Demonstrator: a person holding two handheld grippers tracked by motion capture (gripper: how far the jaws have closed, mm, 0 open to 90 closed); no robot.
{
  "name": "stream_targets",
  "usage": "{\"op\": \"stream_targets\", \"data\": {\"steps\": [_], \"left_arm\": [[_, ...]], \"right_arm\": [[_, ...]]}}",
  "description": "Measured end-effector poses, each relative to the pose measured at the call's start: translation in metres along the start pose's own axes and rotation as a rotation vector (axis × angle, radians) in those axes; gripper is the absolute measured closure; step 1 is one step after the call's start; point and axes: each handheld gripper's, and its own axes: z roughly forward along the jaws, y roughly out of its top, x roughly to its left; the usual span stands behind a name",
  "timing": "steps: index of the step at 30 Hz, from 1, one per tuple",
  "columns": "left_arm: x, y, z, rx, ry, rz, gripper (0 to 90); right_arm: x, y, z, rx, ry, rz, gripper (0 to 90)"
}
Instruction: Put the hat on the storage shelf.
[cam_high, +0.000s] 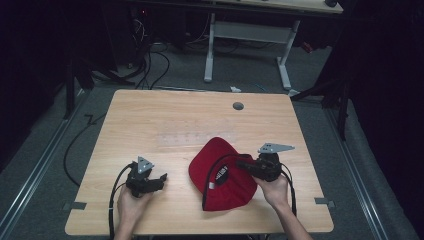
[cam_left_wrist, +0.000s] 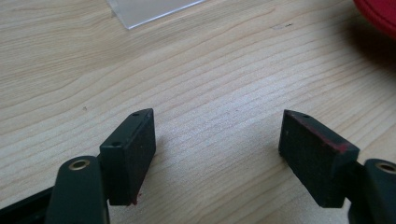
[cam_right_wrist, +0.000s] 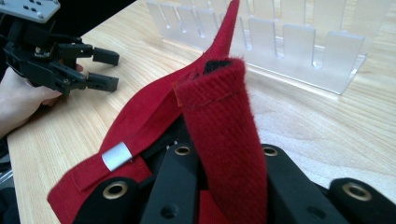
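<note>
My right gripper (cam_high: 242, 163) is clamped tight on the fuzzy closure strap (cam_right_wrist: 219, 121) of the soft red fabric cap (cam_high: 220, 175). My left gripper (cam_high: 161, 178) stands wide apart, holding nothing, above the pale wooden table (cam_high: 175, 115). My right gripper view brings out a clear plastic slotted rack (cam_right_wrist: 280, 42) behind the strap. The cap lies between my grippers, just right of the left one.

One red cap (cam_high: 220, 175); two tongs (cam_high: 161, 178) (cam_high: 240, 162); one clear slotted rack (cam_right_wrist: 275, 42); one wooden table (cam_high: 165, 115).
</note>
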Motion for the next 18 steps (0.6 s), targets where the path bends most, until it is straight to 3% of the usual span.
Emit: {"op": "stream_targets", "data": {"steps": [9,13,18], "left_arm": [[-0.004,-0.001,-0.002,0.000,-0.016,0.014,29.6],[-0.008,0.001,-0.008,-0.016,-0.054,0.006,29.5],[-0.027,0.004,-0.021,-0.037,-0.122,0.058,28.6]], "right_arm": [[-0.002,0.008,-0.006,-0.014,0.002,0.025,85.2],[-0.003,0.009,-0.007,-0.014,-0.001,0.034,85.2],[-0.005,0.010,-0.007,-0.012,0.002,0.050,85.2]]}}
